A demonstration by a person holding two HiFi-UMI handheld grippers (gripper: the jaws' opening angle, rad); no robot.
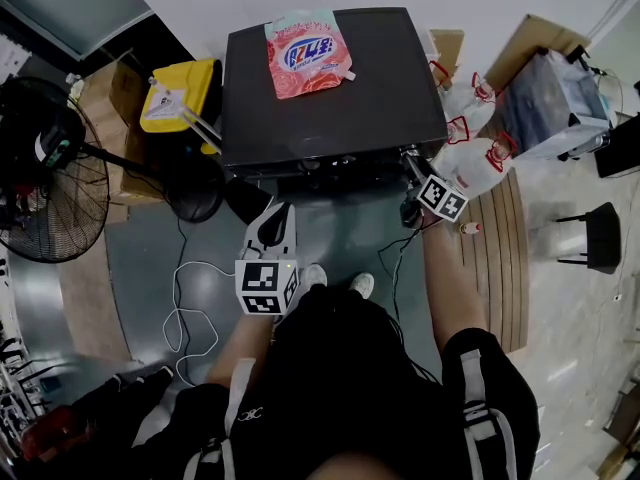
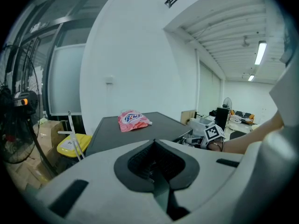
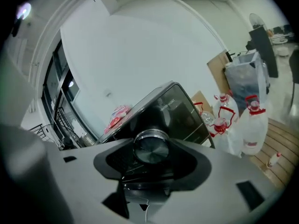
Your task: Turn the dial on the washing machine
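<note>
The black washing machine [image 1: 330, 88] stands in front of me, with a pink detergent pouch [image 1: 307, 53] lying on its lid. In the right gripper view its round silver dial [image 3: 151, 146] sits in the notch between the jaws of my right gripper [image 3: 152, 169], which is shut on it. In the head view the right gripper [image 1: 412, 168] is at the machine's front right corner, and the dial itself is hidden there. My left gripper [image 1: 272, 226] hangs lower, in front of the machine and apart from it. The left gripper [image 2: 156, 164] is shut with nothing in it.
A standing fan [image 1: 45, 173] is at the left. A yellow container [image 1: 182, 93] sits beside the machine. Plastic jugs with red caps [image 1: 470, 133] and cardboard boxes [image 1: 530, 43] crowd the right side. White cables [image 1: 190, 308] trail on the floor, and a wooden pallet [image 1: 505, 248] lies to the right.
</note>
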